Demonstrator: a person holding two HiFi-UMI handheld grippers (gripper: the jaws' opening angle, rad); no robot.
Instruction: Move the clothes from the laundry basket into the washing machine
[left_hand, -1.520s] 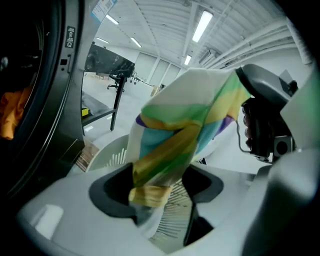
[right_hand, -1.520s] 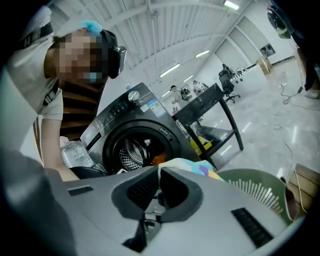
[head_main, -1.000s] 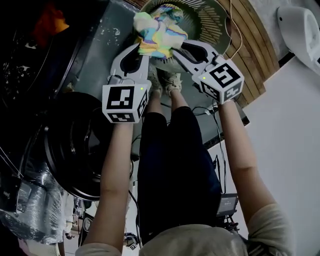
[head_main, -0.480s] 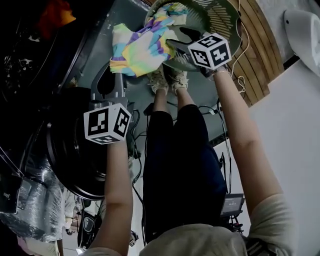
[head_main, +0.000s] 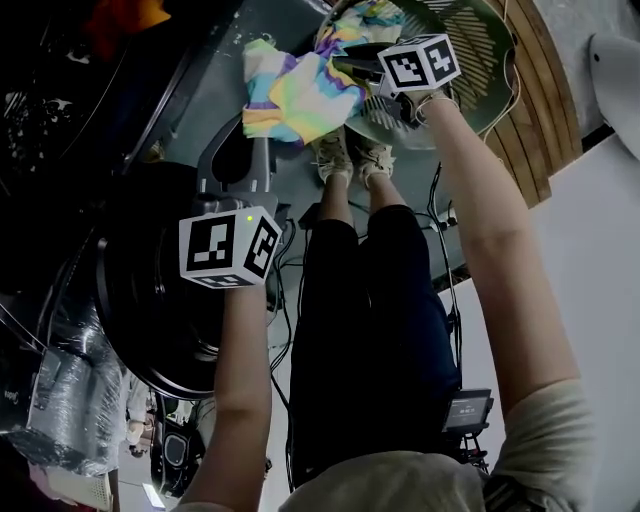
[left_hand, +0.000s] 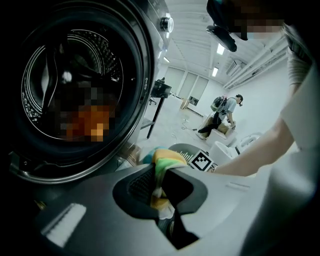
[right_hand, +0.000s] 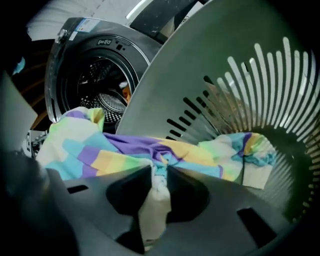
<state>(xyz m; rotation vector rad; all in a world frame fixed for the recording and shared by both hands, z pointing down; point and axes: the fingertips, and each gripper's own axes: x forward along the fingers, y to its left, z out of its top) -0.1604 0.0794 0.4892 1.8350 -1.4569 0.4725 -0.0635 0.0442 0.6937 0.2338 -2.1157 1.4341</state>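
A pastel patchwork garment (head_main: 292, 96) stretches from the green laundry basket (head_main: 478, 62) toward the washing machine. My left gripper (head_main: 258, 138) is shut on one end of it; in the left gripper view the cloth (left_hand: 167, 157) bunches between the jaws of that gripper (left_hand: 159, 184), beside the open drum (left_hand: 65, 85). My right gripper (head_main: 342, 66) reaches into the basket (right_hand: 240, 100). Its jaws are closing, and a fold of the garment (right_hand: 125, 155) is pinched between the tips of the right gripper (right_hand: 160, 172). The rest of the garment lies over the basket rim.
The washer's round door (head_main: 150, 300) hangs open at the left of the head view. The drum (right_hand: 102, 95) shows behind the basket. My legs and shoes (head_main: 345, 160) stand between basket and machine. A person (left_hand: 222, 107) stoops far off in the room.
My left gripper has carried its end of the garment left, away from the basket. The right gripper has dropped into the basket, and the cloth now stretches between the two.
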